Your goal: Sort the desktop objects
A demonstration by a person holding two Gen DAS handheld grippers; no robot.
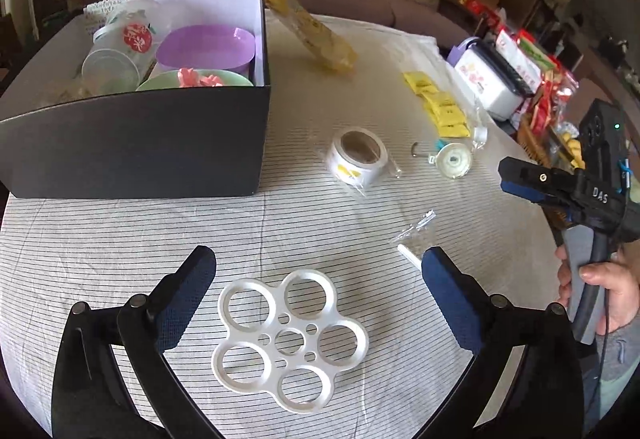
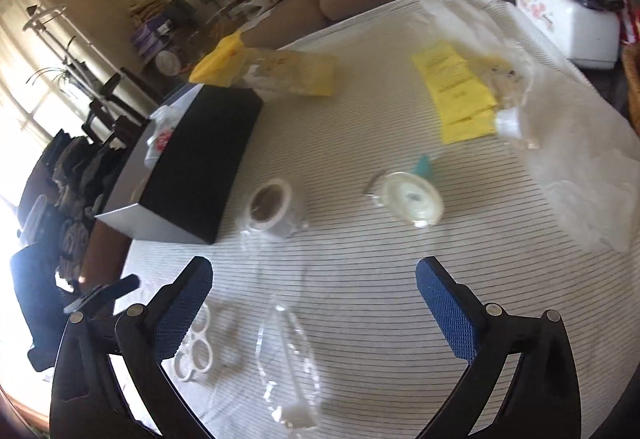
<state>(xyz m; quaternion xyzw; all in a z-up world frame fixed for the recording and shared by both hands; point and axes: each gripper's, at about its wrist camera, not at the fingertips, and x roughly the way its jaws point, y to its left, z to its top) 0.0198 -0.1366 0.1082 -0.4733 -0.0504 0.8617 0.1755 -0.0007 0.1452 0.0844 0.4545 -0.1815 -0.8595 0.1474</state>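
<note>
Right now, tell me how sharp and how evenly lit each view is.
Left wrist view: sharp, evenly lit, white ring tray crisp, edges bent by the fisheye. Right wrist view: motion-blurred, tape roll smeared, window at left blown out white.

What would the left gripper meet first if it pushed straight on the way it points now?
Most likely the white ring tray, lying flat on the striped tablecloth between the open jaws of the left gripper. Nothing stands in front of it, though depth is hard to judge in this view.
</note>
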